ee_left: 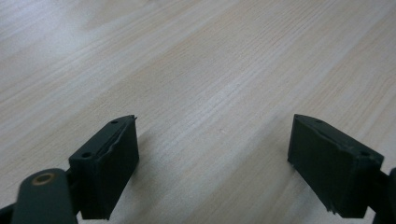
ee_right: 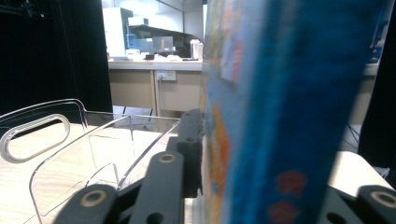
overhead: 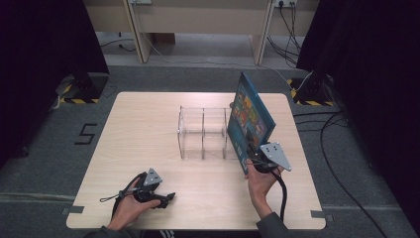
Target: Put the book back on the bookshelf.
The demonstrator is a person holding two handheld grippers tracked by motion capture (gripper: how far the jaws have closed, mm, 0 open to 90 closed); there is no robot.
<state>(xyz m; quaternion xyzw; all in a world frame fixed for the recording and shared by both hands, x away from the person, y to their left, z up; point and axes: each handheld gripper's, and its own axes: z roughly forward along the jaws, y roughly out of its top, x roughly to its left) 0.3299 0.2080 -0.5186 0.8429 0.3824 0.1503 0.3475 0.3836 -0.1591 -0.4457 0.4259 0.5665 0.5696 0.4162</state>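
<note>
A blue book (overhead: 251, 119) was held upright at the right end of the clear rack (overhead: 203, 133), gripped by the right gripper (overhead: 258, 157). The left gripper (overhead: 166, 198), near the table's (overhead: 148, 119) front edge, was kept open and empty. Insertion into the rack's rightmost slot seemed in hand; next, the book would need lowering and releasing.

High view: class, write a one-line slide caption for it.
Right gripper stands a blue book beside a clear rack; left gripper rests open.

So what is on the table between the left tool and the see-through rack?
Nothing. In the high view, bare wooden table lies between the left tool and the clear rack. The left gripper view also shows bare wood ahead of its open jaws.
</note>
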